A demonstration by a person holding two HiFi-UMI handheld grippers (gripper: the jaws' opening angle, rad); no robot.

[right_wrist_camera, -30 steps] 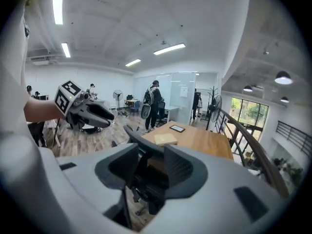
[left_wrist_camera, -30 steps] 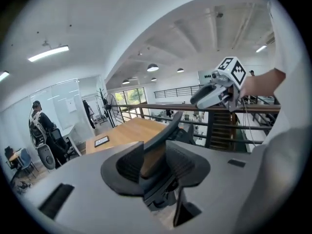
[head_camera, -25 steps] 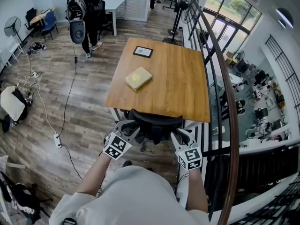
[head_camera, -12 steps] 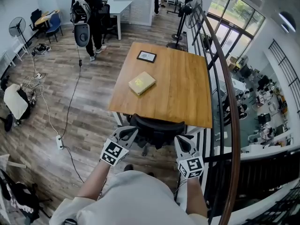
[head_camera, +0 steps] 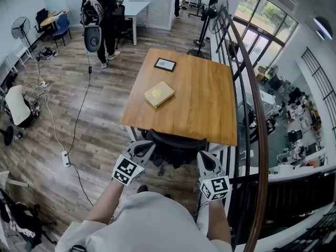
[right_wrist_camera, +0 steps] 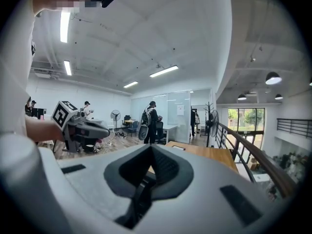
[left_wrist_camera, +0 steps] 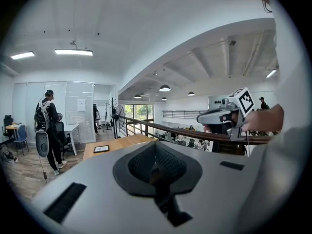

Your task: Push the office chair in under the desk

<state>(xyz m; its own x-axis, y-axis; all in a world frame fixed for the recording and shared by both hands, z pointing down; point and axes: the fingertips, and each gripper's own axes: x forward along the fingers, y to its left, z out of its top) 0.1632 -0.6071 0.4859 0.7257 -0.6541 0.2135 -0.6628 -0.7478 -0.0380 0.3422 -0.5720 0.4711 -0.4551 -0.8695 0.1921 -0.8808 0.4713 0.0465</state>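
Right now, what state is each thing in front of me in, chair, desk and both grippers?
Wooden desk: carries a tan book and a black-framed flat panel, both lying flat.
Black office chair: seat tucked under the desk, backrest at its near edge.
Left gripper: jaws together, empty, by the backrest.
Right gripper: jaws together, empty, by the backrest.

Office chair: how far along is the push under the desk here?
Mostly done: the office chair sits with its seat hidden under the desk, only the backrest showing at the near edge. In hand: the left gripper and right gripper, both shut, sit at the backrest's two ends; contact is unclear. Left: perhaps a last nudge, then pulling away.
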